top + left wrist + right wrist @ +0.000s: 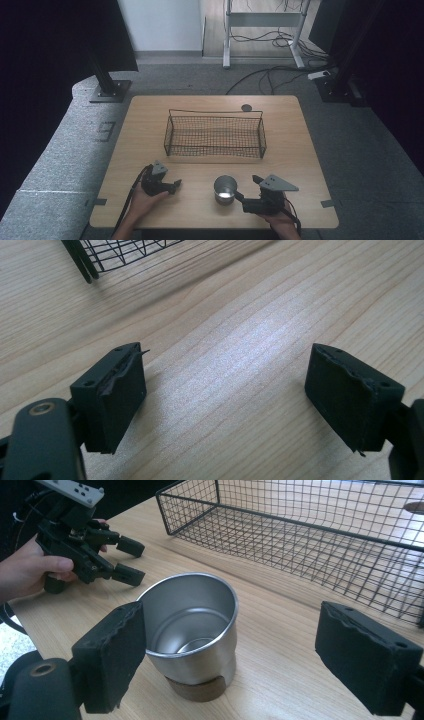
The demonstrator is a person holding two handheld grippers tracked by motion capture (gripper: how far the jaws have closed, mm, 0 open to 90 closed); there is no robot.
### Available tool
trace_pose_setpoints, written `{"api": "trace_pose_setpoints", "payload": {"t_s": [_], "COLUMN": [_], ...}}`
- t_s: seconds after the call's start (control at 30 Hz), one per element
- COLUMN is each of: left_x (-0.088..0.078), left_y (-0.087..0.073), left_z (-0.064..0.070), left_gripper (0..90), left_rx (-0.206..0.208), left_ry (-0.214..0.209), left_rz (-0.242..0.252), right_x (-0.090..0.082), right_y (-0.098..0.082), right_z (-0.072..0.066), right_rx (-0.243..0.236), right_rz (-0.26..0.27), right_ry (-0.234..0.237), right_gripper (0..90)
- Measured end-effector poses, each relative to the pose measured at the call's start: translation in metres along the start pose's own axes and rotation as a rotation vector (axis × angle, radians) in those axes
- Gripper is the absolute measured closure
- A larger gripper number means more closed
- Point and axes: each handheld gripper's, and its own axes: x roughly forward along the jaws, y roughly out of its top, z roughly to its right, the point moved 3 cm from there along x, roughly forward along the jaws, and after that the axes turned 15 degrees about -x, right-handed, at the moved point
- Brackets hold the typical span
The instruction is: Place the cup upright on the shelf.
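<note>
Closing in on a steel cup (225, 188) near the worktop's (150, 130) front edge, the right tongs (250, 655) stand spread, one jaw beside its rim. The left tongs (225, 400) rest spread, empty. Likely next: a squeeze, then a lift toward the wire basket (215, 134).

The cup (192, 625) is brushed, shiny metal on a brown base (cork-like). The table (300, 150) is pale matt wood-grain. At 12 o'clock, the basket (215, 135) is thin black wire mesh. Jaw pads look matt, rough-edged black.
</note>
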Motion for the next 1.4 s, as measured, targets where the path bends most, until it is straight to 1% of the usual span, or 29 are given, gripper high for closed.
{"api": "trace_pose_setpoints", "payload": {"t_s": [0.17,0.2,0.3,0.37,0.4,0.43,0.5,0.6,0.77,0.83,0.93,0.97,1.0,1.03,1.07,1.13,1.2,1.4], "left_x": [0.000,0.000,0.000,0.000,0.000,0.000,0.000,0.000,0.000,0.000,0.000,0.000,0.000,0.000,0.000,0.000,0.000,0.001], "left_y": [0.000,0.000,0.000,0.000,0.000,0.000,0.000,0.000,0.000,0.000,0.000,0.000,0.000,0.000,0.000,0.000,0.000,0.000], "left_z": [0.000,0.000,0.000,0.000,0.000,0.000,0.000,0.000,0.000,0.000,0.000,0.000,0.000,0.000,0.000,0.000,0.000,0.000], "left_gripper": [16.6,16.6,16.6,16.6,16.6,16.6,16.6,16.6,16.6,16.5,16.5,16.6,16.5,16.6,16.5,16.5,16.5,16.4], "left_rx": [0.000,0.000,0.000,0.000,0.000,0.000,0.000,0.000,0.000,0.000,0.001,0.000,0.000,0.000,0.000,0.000,0.000,0.001], "left_ry": [0.000,0.000,0.000,0.000,0.000,0.000,0.000,0.000,0.000,0.000,0.000,0.000,0.000,0.000,0.000,0.000,0.000,-0.002], "left_rz": [0.000,0.000,0.000,0.000,0.000,0.000,0.000,0.000,0.000,0.000,0.000,0.000,0.000,0.000,0.000,0.000,0.000,0.001], "right_x": [0.008,0.010,0.012,0.016,0.019,0.019,0.025,0.029,0.034,0.040,0.044,0.049,0.049,0.054,0.057,0.058,0.064,0.071], "right_y": [-0.003,-0.002,-0.002,-0.003,-0.004,-0.004,-0.006,-0.008,-0.008,-0.008,-0.008,-0.008,-0.008,-0.008,-0.008,-0.009,-0.011,-0.012], "right_z": [-0.004,-0.008,-0.010,-0.013,-0.016,-0.016,-0.020,-0.022,-0.024,-0.025,-0.026,-0.028,-0.028,-0.030,-0.031,-0.032,-0.033,-0.031], "right_rx": [0.000,-0.001,-0.007,-0.008,-0.013,-0.013,-0.027,-0.037,-0.038,-0.039,-0.041,-0.052,-0.052,-0.073,-0.077,-0.079,-0.083,-0.077], "right_rz": [-0.006,-0.004,-0.007,-0.009,-0.009,-0.009,-0.021,-0.020,-0.018,-0.022,-0.023,-0.026,-0.026,-0.039,-0.045,-0.049,-0.068,-0.072], "right_ry": [0.022,0.034,0.041,0.054,0.065,0.065,0.071,0.068,0.075,0.078,0.080,0.080,0.080,0.066,0.062,0.062,0.060,0.044], "right_gripper": [12.7,12.2,11.4,11.2,11.1,11.1,10.8,10.0,9.4,8.2,7.1,5.8,5.8,5.0,4.7,4.5,3.9,4.0]}}
